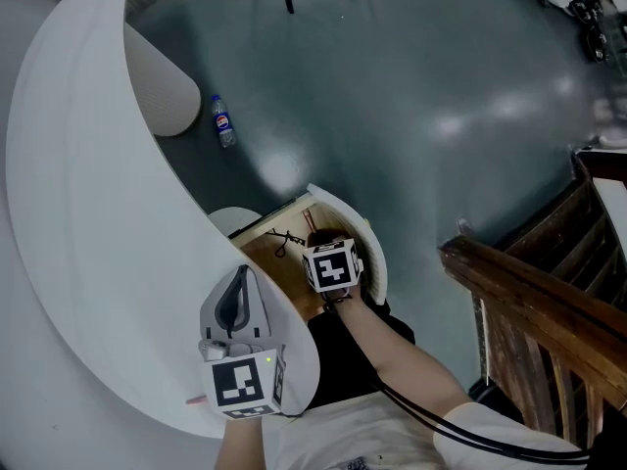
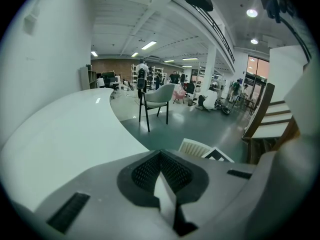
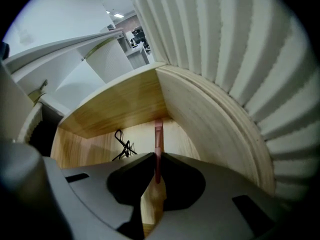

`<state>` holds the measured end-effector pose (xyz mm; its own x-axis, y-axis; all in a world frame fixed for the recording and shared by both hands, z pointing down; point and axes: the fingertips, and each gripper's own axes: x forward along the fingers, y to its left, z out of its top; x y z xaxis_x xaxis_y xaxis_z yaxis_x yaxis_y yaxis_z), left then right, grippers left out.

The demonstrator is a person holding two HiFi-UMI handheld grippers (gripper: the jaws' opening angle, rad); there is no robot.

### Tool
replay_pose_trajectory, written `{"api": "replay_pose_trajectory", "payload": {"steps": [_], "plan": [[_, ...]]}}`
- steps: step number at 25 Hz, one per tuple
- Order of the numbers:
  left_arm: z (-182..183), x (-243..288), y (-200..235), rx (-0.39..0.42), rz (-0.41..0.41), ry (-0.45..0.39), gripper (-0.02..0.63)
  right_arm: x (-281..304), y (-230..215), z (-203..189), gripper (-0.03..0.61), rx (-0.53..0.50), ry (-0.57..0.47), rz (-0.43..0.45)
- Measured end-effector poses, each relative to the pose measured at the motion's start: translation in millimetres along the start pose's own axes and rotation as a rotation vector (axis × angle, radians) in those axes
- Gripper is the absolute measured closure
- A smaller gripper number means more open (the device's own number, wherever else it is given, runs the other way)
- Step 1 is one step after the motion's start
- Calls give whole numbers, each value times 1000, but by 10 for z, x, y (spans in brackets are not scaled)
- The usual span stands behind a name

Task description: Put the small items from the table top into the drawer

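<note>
Right tool (image 3: 157,159) is closed narrow on a thin reddish stick (image 3: 158,131), which projects ahead of its tips and points steeply down toward the floor of the open drawer (image 3: 210,114). In my judgement the steep hold keeps the stick off the walls ahead of release. A black wire clip (image 3: 122,146) lies ahead and left of the tips, apart from the stick. The drawer's curved wooden wall runs close on the tool's right, the tight side; open floor lies ahead and left. Left tool (image 2: 160,176) rests over the white desk (image 2: 75,134), jaws together and empty, clear of the drawer, apparently parked out of the way.
</note>
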<state>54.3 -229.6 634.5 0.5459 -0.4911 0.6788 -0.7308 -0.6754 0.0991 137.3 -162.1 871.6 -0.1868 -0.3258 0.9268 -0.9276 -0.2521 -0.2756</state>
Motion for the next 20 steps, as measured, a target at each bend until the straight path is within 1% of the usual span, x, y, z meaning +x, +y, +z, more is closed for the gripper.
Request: {"api": "replay_pose_trajectory", "payload": {"steps": [9, 16, 20], "plan": [[19, 10, 13, -6, -6, -10, 594, 85, -41, -44, 522, -10, 42, -30], [21, -5, 32, -27, -18, -19, 594, 102, -37, -49, 522, -16, 50, -39], [22, -36, 62, -41, -5, -19, 594, 81, -38, -21, 522, -8, 37, -40]]}}
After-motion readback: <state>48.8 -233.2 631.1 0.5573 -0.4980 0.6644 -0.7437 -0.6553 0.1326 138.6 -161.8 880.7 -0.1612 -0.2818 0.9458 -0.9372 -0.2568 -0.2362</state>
